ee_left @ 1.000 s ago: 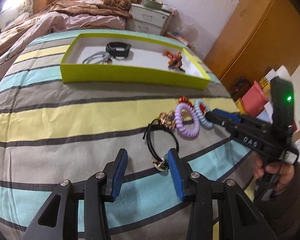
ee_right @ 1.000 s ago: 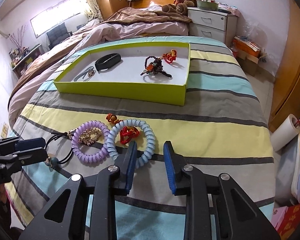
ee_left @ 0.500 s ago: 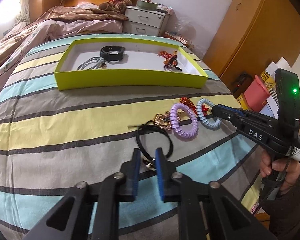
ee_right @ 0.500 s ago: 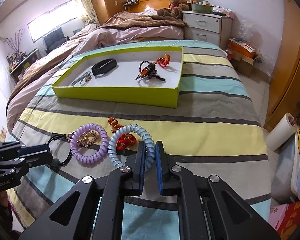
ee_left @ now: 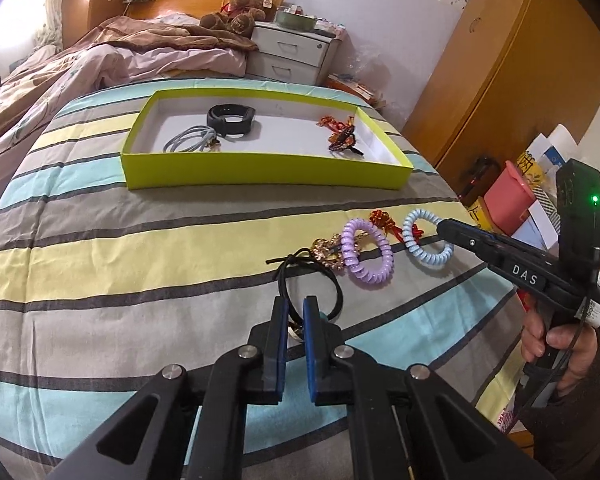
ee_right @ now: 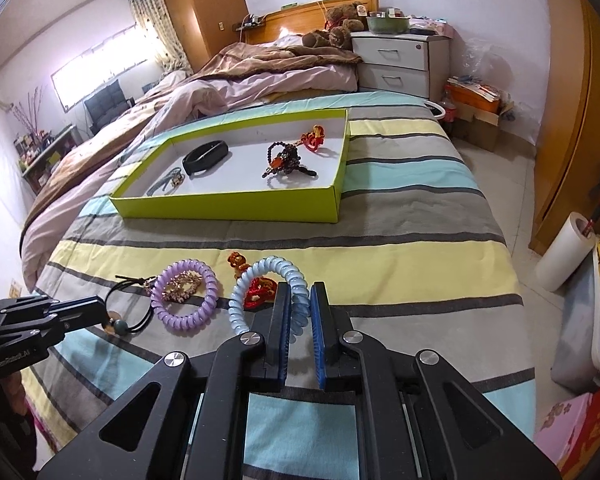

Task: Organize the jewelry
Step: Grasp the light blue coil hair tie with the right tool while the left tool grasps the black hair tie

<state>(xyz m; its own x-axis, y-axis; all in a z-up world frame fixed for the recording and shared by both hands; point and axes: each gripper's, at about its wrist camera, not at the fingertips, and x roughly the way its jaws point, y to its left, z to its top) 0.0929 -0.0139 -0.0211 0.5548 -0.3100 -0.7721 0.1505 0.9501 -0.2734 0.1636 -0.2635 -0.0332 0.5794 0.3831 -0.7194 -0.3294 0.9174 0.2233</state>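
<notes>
Your left gripper (ee_left: 295,312) is clamped on the thin black elastic hair tie (ee_left: 309,280), near the striped bedspread's (ee_left: 140,264) near edge. Your right gripper (ee_right: 299,304) pinches the ribbed, pale-blue spiral coil band (ee_right: 260,280). The glossy purple coil (ee_right: 184,300) lies flat between them. Toward the bedspread's far edge, the shallow rectangular lime tray (ee_right: 228,208) holds a smooth black band (ee_right: 206,156) and a knotted bead string (ee_right: 286,160).

Bare striped bedspread (ee_left: 140,240) is lying open between the green tray (ee_left: 260,172) and the hair ties crowding the bed's near edge.
</notes>
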